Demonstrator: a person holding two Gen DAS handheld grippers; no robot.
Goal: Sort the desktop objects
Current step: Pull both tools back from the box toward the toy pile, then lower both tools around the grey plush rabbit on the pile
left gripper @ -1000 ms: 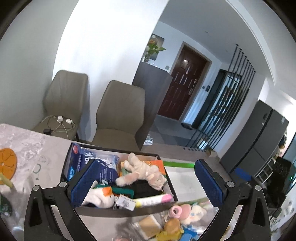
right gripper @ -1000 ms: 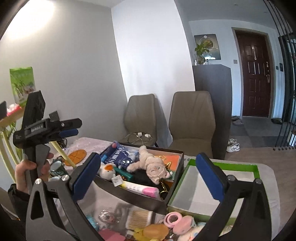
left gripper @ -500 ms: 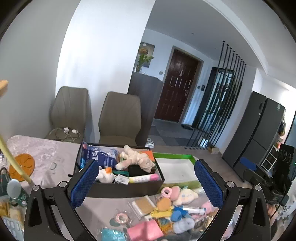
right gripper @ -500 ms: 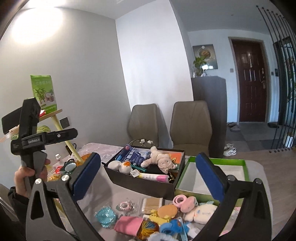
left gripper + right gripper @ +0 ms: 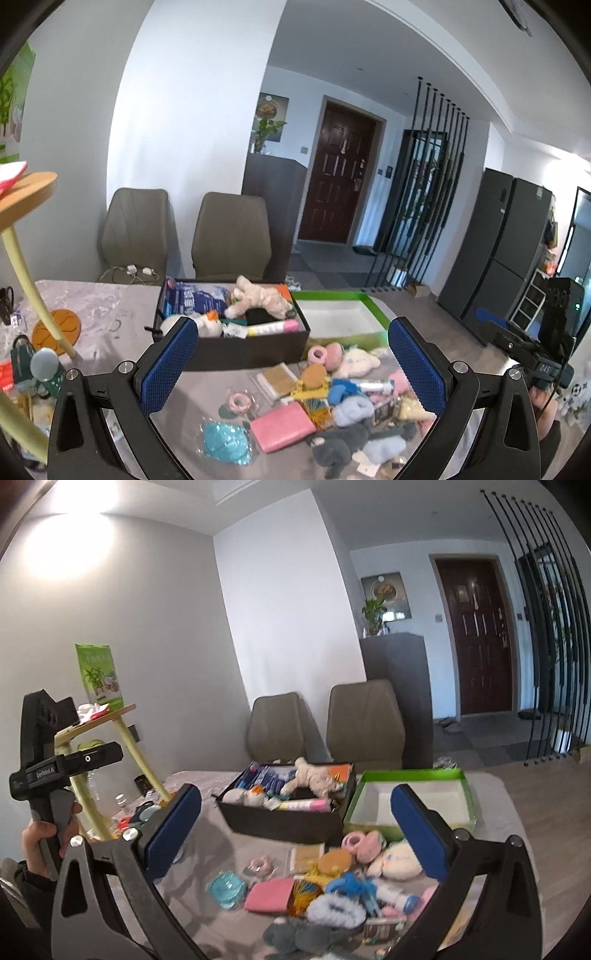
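Clutter (image 5: 325, 402) heaped on table (image 5: 110, 317), in front of dark box (image 5: 251, 349) and green box (image 5: 332, 295); dark box already holds plush and packets, green one bare. Left gripper (image 5: 291, 363) and right gripper (image 5: 295, 830) hang above, jaws spread, holding nothing. Judged: mostly soft, light toys; pinch mid-body. Pink pad (image 5: 282, 426) flat, take by an edge. Wrapped bits likely slippery.

Bright daylight, wall glare, fisheye edges, slight blur
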